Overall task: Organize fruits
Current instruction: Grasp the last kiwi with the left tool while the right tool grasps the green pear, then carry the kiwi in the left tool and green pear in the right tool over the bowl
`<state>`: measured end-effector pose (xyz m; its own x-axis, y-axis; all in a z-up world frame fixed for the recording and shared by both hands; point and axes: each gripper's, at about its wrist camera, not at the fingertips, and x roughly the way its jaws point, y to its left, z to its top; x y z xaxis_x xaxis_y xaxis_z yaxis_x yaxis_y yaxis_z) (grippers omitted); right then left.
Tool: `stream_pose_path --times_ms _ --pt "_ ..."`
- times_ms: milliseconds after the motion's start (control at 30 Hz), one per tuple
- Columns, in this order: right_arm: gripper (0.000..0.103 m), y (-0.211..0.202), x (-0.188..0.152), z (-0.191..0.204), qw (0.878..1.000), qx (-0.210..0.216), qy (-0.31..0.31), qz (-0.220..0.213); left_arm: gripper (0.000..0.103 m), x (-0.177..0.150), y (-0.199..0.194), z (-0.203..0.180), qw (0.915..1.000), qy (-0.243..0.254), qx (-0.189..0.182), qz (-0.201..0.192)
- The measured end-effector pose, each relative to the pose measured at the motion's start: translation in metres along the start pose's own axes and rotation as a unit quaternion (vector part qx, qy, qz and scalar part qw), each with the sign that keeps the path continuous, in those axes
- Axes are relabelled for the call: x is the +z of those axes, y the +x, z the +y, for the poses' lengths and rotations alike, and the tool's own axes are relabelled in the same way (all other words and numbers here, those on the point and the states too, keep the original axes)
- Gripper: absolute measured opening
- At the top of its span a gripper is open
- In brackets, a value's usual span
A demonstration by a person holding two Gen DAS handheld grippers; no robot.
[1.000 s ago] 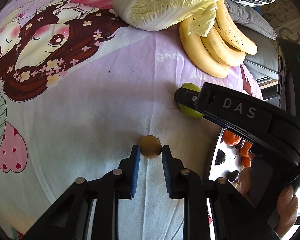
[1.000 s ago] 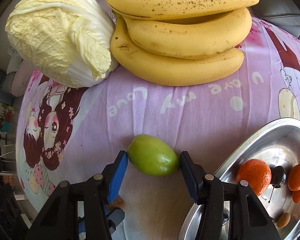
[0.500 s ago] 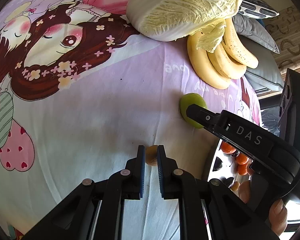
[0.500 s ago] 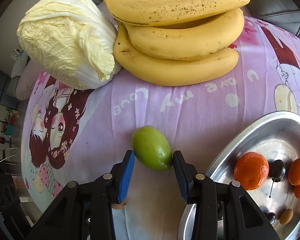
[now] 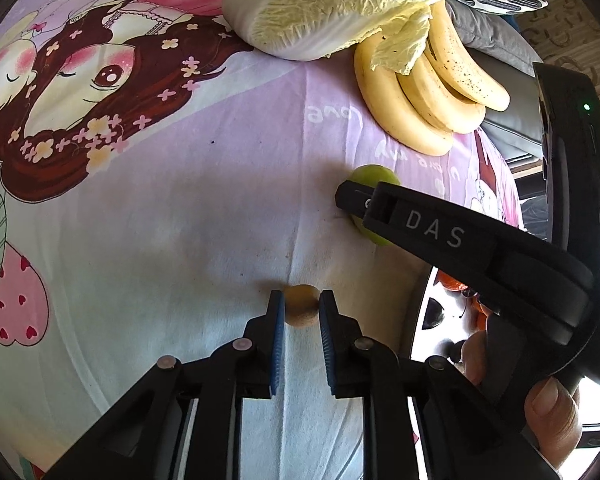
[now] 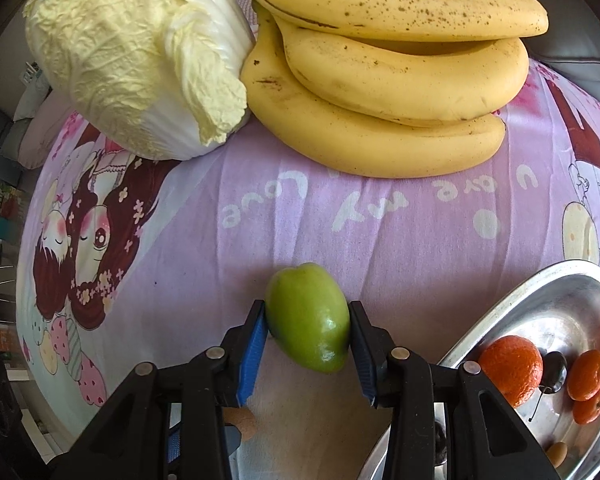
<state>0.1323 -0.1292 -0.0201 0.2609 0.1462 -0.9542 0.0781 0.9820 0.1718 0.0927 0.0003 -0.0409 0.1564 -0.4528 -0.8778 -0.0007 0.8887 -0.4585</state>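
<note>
- Right now your left gripper (image 5: 300, 312) has its blue pads against both sides of the small tan fruit (image 5: 299, 311), which sits on the printed cloth (image 5: 180, 220); it looks clamped, not just bracketing.
- Your right gripper (image 6: 309, 330) is closed on the green fruit (image 6: 308, 318), pads touching its flanks, the fruit lying lengthwise between the fingers.
- The metal tray (image 6: 540, 300) lies just to the right, already holding an orange (image 6: 510, 364), smaller orange fruits (image 6: 586, 374) and a dark cherry (image 6: 554, 366).
- Judging by that, the step in hand is lifting both fruits and carrying them to the tray.
- Hold the squeeze steady: the green fruit is smooth and tapered, so it may slide forward out of the pads if you loosen.
- Lift straight up before you swing right, so the cloth does not drag or bunch.
- Move the right gripper first; it stands between the left one and the tray.
- Lower each fruit onto a bare patch of the tray, clear of the cherry's stem.
- Leave the bananas (image 6: 400, 92) and the cabbage (image 6: 140, 60) alone for now.
</note>
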Motion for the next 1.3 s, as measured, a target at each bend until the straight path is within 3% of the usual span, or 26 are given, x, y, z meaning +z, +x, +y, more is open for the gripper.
stream_pose_path --times_ms 200,600,833,1300 --pt "0.042 -0.014 -0.011 -0.009 1.0 0.015 0.014 -0.014 0.026 -0.003 0.011 -0.007 0.9998 0.007 -0.001 0.018" --pt "0.042 -0.06 -0.037 -0.026 0.995 0.046 0.053 -0.068 0.025 -0.006 0.011 -0.017 0.9998 0.017 0.012 0.006" --pt "0.042 -0.088 -0.062 -0.044 0.991 0.066 0.071 -0.092 0.025 -0.007 -0.003 -0.01 0.9996 0.007 0.023 -0.013" --pt "0.041 -0.107 -0.089 -0.082 0.987 0.055 0.108 -0.106 0.025 -0.012 -0.03 -0.012 0.9983 0.007 0.018 -0.055"
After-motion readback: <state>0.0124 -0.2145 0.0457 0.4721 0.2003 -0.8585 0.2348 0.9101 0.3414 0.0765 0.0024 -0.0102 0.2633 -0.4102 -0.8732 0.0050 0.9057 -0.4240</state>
